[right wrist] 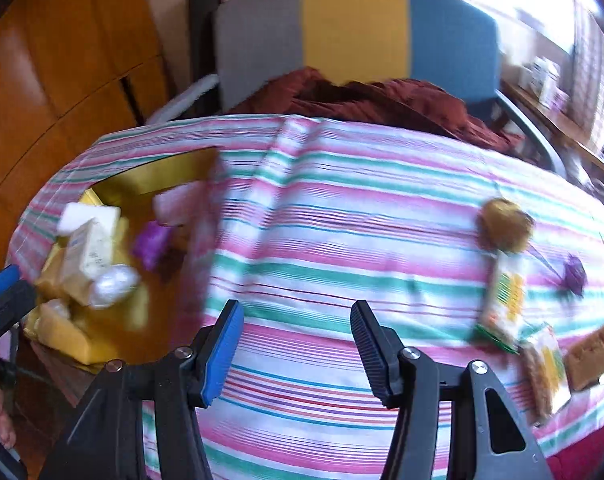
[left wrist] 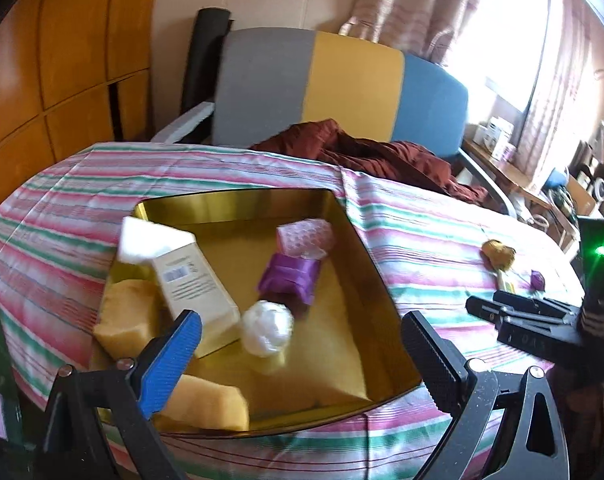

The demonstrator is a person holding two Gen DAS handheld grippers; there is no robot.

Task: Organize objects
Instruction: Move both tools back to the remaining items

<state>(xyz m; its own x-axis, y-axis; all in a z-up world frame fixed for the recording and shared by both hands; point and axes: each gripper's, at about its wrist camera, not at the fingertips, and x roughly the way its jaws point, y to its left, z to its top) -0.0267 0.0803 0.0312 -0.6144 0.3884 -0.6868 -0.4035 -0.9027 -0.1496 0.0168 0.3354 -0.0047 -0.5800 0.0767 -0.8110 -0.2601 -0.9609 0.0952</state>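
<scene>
Only the right wrist view shows the snack packets (right wrist: pixel 501 300).

Daylight floods in from the window (left wrist: pixel 513 40) at upper right, blowing out to white glare. The gold tray (left wrist: pixel 341 340) shines with reflections. Both views bend strongly at dark, vignetted corners; the right wrist view smears with motion blur.

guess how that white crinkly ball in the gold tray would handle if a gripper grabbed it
The white ball looks like crumpled wrap, so it is probably very light and would squash between the pads rather than resist. Its rounded shape on the smooth gold tray suggests that a nudge could roll or skid it.
</scene>
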